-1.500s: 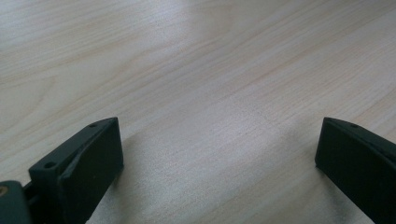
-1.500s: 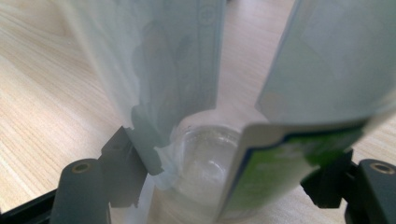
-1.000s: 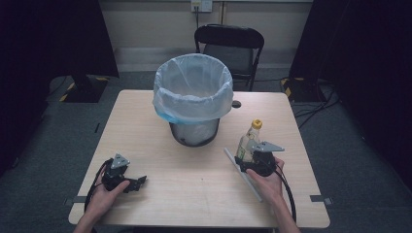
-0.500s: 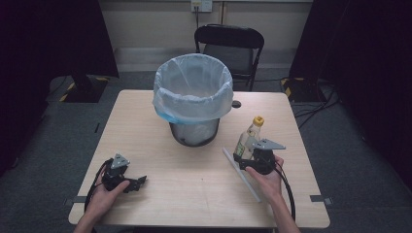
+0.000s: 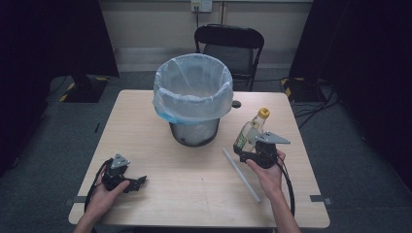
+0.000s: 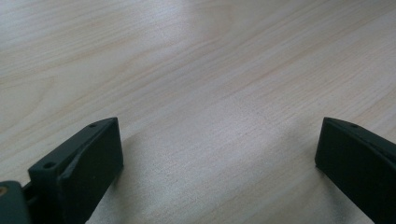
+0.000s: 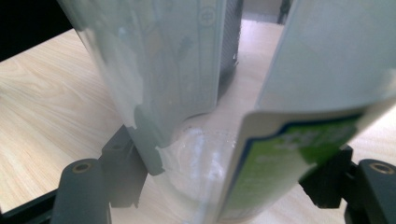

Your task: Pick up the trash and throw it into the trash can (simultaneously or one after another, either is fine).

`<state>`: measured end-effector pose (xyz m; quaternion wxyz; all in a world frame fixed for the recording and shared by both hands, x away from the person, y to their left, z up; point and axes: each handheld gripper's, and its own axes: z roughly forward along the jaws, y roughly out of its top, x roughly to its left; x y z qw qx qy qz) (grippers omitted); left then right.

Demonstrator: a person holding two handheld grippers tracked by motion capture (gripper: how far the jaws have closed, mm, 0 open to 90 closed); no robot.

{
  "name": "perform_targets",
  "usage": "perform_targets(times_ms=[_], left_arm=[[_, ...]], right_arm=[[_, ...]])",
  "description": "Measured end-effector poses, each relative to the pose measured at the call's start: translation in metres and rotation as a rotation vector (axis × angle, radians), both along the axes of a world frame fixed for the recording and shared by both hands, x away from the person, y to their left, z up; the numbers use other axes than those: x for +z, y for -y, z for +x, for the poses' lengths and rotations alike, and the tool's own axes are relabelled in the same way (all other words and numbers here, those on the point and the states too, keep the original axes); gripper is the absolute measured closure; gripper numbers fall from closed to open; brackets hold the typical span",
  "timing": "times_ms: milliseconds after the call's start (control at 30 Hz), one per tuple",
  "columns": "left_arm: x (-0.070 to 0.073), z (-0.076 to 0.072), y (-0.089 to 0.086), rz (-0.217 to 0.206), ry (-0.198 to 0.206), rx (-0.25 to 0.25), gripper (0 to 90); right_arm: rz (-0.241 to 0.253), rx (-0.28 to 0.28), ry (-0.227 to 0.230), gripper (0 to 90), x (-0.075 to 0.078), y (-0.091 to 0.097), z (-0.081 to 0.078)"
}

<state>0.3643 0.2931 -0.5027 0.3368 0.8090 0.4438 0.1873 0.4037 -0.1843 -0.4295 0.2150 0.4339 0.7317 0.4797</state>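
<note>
A clear plastic bottle (image 5: pixel 249 132) with a yellow cap and a green-and-white label hangs tilted just above the table's right side. My right gripper (image 5: pixel 244 149) is shut on its lower part. In the right gripper view the bottle (image 7: pixel 196 88) stands between the two black jaws, and my right gripper (image 7: pixel 225 181) presses on both its sides. My left gripper (image 5: pixel 140 182) rests on the table near the front left, held by a hand. In the left gripper view my left gripper (image 6: pixel 215 158) stands wide open over bare wood.
A bin (image 5: pixel 193 99) lined with a pale plastic bag stands at the table's middle back. A white rod (image 5: pixel 241 174) lies on the wood beside my right hand. A black chair (image 5: pixel 228 46) stands behind the table (image 5: pixel 194 194).
My right gripper has risen a little with the bottle in it. The left gripper has stayed where it was.
</note>
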Motion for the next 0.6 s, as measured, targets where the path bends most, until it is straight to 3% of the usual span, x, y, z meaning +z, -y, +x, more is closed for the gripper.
perform_targets(times_ms=[300, 600], left_arm=[[0.0, 0.0, 0.0, 0.0, 0.0, 0.0, 0.3], [0.0, 0.0, 0.0, -0.001, 0.0, 0.0, 0.3]], right_arm=[[0.041, 0.017, 0.033, 28.3, 0.019, -0.003, -0.001], [0.07, 0.032, 0.084, 28.2, 0.047, -0.003, -0.004]])
